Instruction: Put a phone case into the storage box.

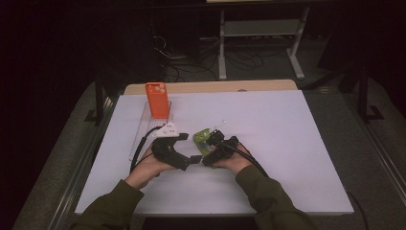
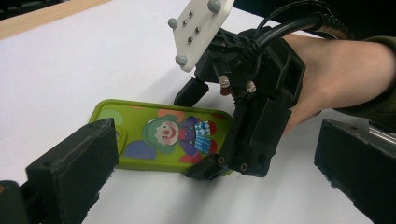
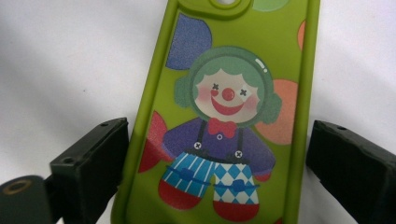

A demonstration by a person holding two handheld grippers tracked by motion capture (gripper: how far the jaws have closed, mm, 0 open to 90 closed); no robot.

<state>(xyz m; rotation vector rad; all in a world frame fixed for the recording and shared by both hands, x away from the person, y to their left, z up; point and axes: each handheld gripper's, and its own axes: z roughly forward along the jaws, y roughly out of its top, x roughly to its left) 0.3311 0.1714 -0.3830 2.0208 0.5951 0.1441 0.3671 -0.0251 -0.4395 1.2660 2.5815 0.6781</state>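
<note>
A lime-green phone case [image 1: 203,140] [image 2: 163,136] [image 3: 224,126] lies flat, back up, near the middle of a white table [image 1: 297,143]. Its back shows a cartoon clown with green hair, red nose, purple shirt and blue checked trousers among coloured balloons.

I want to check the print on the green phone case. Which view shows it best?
The right gripper view: the green case is close up, its clown sharp between the open jaws. The left gripper view shows it flat on the table, partly behind the right hand-held gripper. The high view shows it small.
</note>
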